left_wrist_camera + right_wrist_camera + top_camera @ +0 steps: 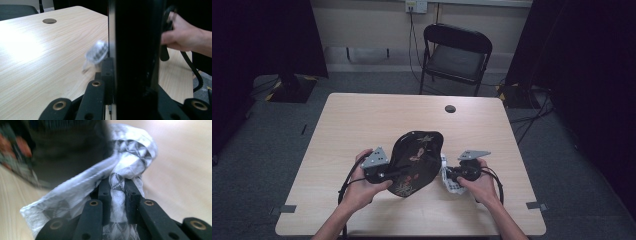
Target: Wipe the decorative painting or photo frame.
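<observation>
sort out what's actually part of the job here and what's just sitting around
In the job:
- black oval lacquered tray with flower pattern, clamped in the left gripper
- white patterned cloth, pinched in the right gripper

Just around:
- black folding chair
- light wooden table underneath

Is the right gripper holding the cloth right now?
Yes, in the right gripper view the right gripper has its jaws pinched on a bunched fold of the white patterned cloth.

Tray [417, 160] stood tilted on the table [362, 125], between left gripper [384, 175] and cloth [451, 181]; chair [456, 55] behind.
</observation>
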